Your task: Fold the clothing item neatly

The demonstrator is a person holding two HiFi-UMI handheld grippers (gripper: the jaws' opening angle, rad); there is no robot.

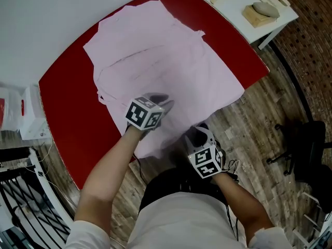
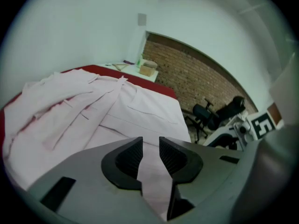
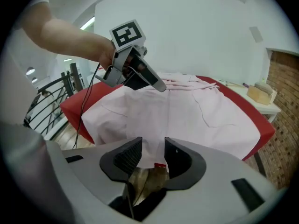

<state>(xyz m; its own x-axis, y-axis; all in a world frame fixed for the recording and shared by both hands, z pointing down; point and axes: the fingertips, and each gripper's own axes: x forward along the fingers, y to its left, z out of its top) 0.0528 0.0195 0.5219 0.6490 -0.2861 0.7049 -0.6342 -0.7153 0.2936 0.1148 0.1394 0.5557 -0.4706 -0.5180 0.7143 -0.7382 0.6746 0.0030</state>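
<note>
Pink shirt (image 1: 171, 61) lay spread across the red worktop (image 1: 67, 97), the left gripper (image 2: 150, 146) jaws clamped on a fold and the right gripper (image 3: 153, 148) jaws apart around its near hem, so pulling with one grip alone might have dragged it crooked.

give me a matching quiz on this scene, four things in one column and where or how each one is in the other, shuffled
Things:
1 pink shirt
2 left gripper
3 right gripper
4 white side table

States:
A fingers apart at the shirt's near edge
B past the far right end of the red table
C spread over the red table
D fingers shut on shirt fabric

Pairs: 1-C, 2-D, 3-A, 4-B
</note>
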